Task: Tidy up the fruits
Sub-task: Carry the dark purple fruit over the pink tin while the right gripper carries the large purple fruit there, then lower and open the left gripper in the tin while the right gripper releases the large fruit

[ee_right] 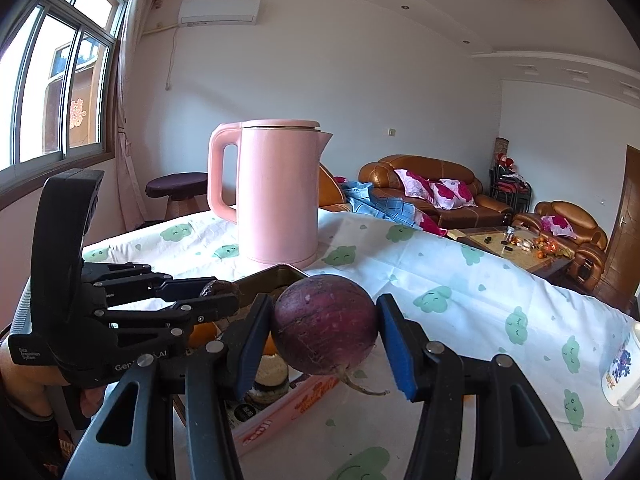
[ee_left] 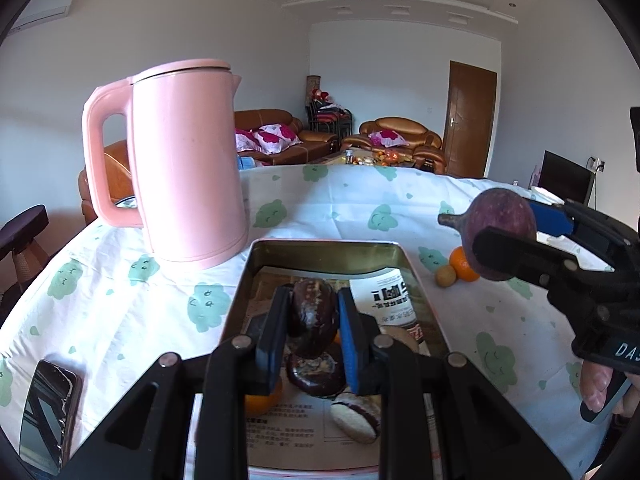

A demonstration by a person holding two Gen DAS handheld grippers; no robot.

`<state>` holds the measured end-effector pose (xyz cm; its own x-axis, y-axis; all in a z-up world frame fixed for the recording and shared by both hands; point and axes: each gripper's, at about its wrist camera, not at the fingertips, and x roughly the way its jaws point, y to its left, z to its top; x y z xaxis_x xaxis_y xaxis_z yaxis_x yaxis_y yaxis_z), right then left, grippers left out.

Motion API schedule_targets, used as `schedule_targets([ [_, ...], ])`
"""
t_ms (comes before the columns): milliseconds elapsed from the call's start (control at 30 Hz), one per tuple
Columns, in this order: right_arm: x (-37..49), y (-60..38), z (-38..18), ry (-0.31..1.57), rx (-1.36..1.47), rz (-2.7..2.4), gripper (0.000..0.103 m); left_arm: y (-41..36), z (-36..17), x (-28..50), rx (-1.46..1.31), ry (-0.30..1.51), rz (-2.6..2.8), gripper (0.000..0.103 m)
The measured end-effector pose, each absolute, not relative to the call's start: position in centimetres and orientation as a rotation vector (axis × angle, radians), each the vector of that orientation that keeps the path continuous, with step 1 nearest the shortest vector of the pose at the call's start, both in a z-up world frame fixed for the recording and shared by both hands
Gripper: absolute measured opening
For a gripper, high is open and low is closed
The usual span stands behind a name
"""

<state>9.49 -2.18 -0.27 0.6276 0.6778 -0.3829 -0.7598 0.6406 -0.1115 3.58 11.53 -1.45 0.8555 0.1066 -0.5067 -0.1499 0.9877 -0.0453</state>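
My left gripper (ee_left: 313, 320) is shut on a dark brown wrinkled fruit (ee_left: 311, 316) and holds it above a metal tin (ee_left: 408, 258). Inside the tin lie another dark fruit (ee_left: 316, 374), an orange (ee_left: 262, 400) and a cut dark fruit half (ee_left: 354, 414). My right gripper (ee_right: 325, 338) is shut on a round purple fruit (ee_right: 325, 330) with a thin tail, held above the table right of the tin (ee_right: 272, 276). It shows in the left wrist view (ee_left: 502, 234) too. An orange (ee_left: 462, 266) and a small yellow fruit (ee_left: 445, 276) lie on the cloth.
A tall pink kettle (ee_left: 188, 164) stands behind the tin's left corner. A phone (ee_left: 48, 412) lies at the near left. A patterned white mug (ee_right: 622, 372) stands at the table's right edge. The table has a white cloth with green prints (ee_left: 340, 204).
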Motion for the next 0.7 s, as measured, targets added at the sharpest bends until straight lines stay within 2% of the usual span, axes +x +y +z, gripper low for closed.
schedule_targets([
  [700,11.5,1.6,-2.0,0.402,-0.321,0.866,0.055,13.7,-2.6,5.3,-0.073,0.607,0.157,0.025],
])
